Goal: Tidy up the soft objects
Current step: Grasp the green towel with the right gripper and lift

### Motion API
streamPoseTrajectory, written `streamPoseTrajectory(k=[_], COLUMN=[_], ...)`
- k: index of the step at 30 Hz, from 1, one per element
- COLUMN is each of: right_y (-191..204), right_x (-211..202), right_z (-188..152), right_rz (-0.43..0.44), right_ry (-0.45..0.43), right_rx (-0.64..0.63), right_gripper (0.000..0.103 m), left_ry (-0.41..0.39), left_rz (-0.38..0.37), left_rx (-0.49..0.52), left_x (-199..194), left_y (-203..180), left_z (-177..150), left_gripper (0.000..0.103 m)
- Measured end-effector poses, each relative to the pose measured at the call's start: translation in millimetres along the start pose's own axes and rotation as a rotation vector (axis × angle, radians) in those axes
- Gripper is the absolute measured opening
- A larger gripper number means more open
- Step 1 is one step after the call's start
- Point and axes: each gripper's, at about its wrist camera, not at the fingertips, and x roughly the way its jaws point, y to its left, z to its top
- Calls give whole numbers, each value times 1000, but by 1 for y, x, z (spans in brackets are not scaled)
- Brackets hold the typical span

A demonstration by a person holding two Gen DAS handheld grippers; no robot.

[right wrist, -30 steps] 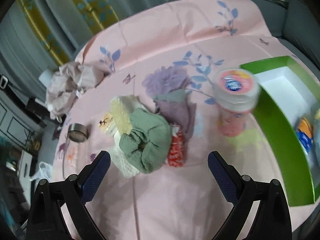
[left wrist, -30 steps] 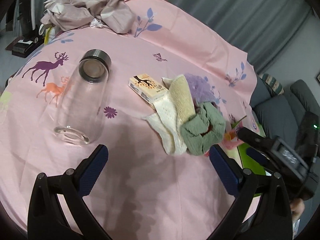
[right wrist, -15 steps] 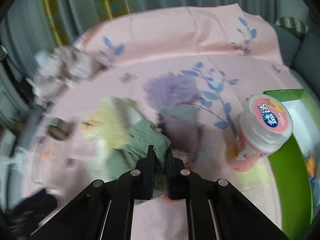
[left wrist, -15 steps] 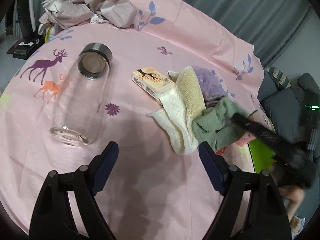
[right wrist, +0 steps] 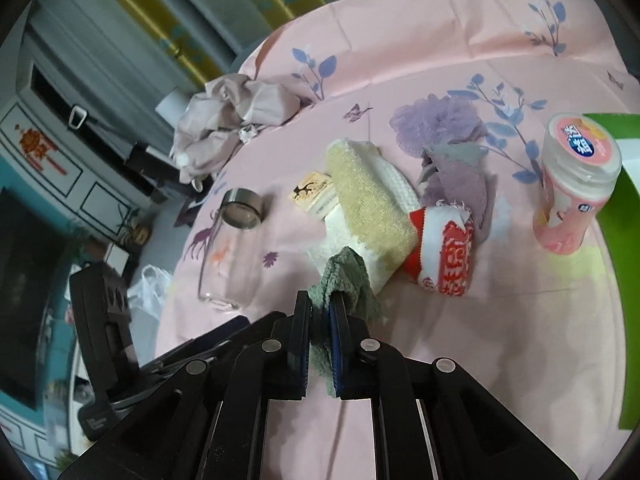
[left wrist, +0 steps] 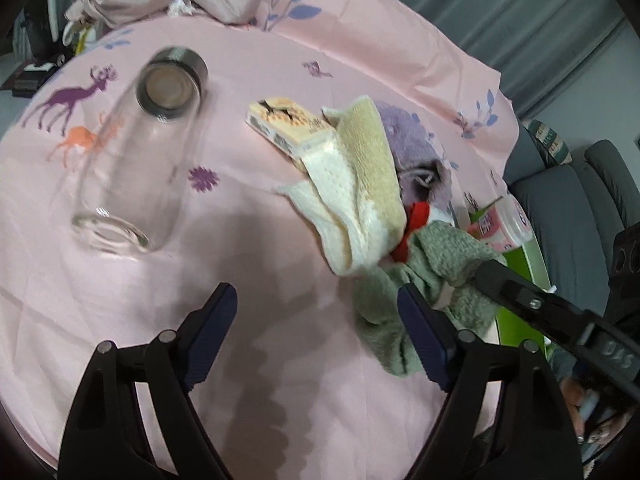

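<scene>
Right tongs [right wrist: 320, 312] are clamped tight on the green cloth [right wrist: 344, 280], which hangs bunched between the two pads; a second ago these tongs stood wide open above the pile with nothing in them. In the left wrist view the green cloth [left wrist: 424, 280] now trails off the pile toward the near right, pulled clear of the cream and yellow towel [left wrist: 360, 192] it lay against before. With the green cloth gone from on top, a red and white cloth [right wrist: 444, 256] lies uncovered on the pink sheet [right wrist: 460, 360], touching the towel on one side and a purple cloth [right wrist: 460, 184] behind it.

Left tongs [left wrist: 316, 324] are open and hold nothing, hanging over bare pink sheet; their jaws have just been closing from a wider gap, with nothing between them. The right-hand pad sits in front of the green cloth in that view, though I cannot tell whether it touches it.

A clear glass bottle [left wrist: 140, 152] with a metal cap lies on its side to the left, much where it was. A small printed box [left wrist: 288, 124] rests against the towel's far end. A pink and white jar [right wrist: 572, 184] stands upright just beside the green tray [right wrist: 624, 264]. A crumpled mauve cloth [right wrist: 228, 120] sits at the far edge of the counter.
</scene>
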Motion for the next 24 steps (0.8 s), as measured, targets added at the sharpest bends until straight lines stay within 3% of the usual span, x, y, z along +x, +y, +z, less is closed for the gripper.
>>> streamPoseTrajectory(k=[1, 4, 6, 7, 8, 10, 16, 21, 24], right_y=[-1, -8, -15, -20, -25, -35, -42, -47, -45], right_x=[2, 16, 24, 24, 24, 24, 32, 52, 62], right_z=[0, -1, -1, -1, -1, 0, -2, -7, -9], right_rz=[-37, -276, -368, -370, -361, -330, -320, -238, -223], right_ry=[6, 73, 108, 112, 115, 124, 148, 212, 240], right_rx=[-10, -53, -60, -47, -31, 7, 5, 13, -3], right_gripper=[10, 10, 18, 32, 56, 81, 81, 81, 69], left_ry=[9, 36, 52, 57, 60, 72, 133, 105, 100], left_rz=[-2, -3, -10, -17, -20, -27, -47, -19, -42], left_rx=[-4, -7, 8, 20, 30, 65, 86, 85, 49], left_x=[2, 10, 14, 16, 18, 24, 48, 57, 56], left_y=[0, -3, -8, -12, -16, -26, -40, -44, -40], left_z=[-1, -7, -9, -11, -12, -17, -27, -28, -26], left_gripper=[81, 81, 81, 81, 79, 72, 50, 49, 48])
